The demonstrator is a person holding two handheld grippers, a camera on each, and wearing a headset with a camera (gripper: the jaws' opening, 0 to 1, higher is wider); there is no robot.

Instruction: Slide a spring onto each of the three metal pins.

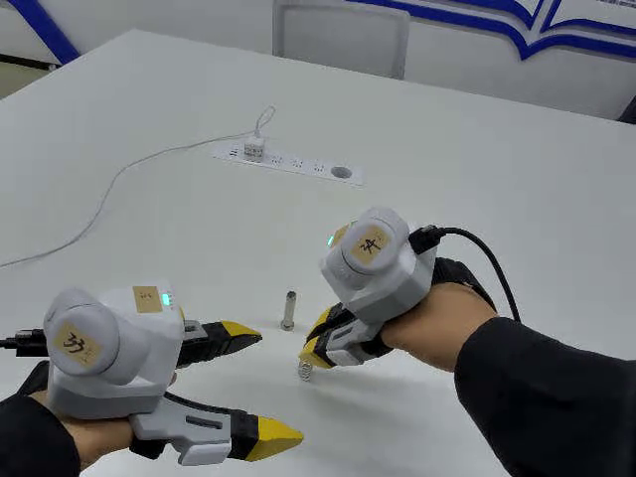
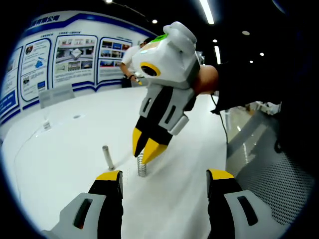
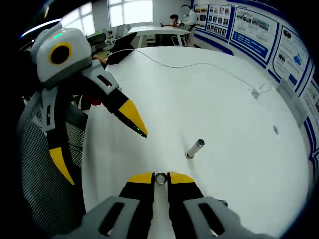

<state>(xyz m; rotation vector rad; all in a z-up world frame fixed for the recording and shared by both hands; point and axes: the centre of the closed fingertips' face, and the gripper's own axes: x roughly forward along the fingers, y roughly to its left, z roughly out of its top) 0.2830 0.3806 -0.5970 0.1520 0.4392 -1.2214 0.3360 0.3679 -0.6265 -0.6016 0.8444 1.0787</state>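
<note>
Right gripper view is showing me the right gripper (image 3: pixel 159 181) with its yellow-tipped jaws clenched on the top of the small silvery coil spring (image 3: pixel 160 177). I am looking almost straight down the spring's open ring, pinched between the two tips. The short grey metal pin (image 3: pixel 195 148) is standing just beyond those tips and off to their right in this view, near the spring but not touching it. In the head view the pin is sitting on the white table (image 1: pixel 149 119), a little farther from me than the spring and to its left. Both long axes are running upright, and in the left gripper view pin and spring are reading as roughly parallel. The spring's lower end seems to be at the tabletop, though I cannot tell whether it is resting there. I am judging that the coming move turns on this side-by-side offset: the spring is sitting lower than the pin's top, so it needs raising, carrying across and lowering with its bore kept in line with the pin. The right gripper is the nearer one and is already grasping the part. The left gripper (image 1: pixel 256 386) is hanging low at my left with its jaws spread wide, holding and touching nothing, pointing towards the pin and spring.
</note>
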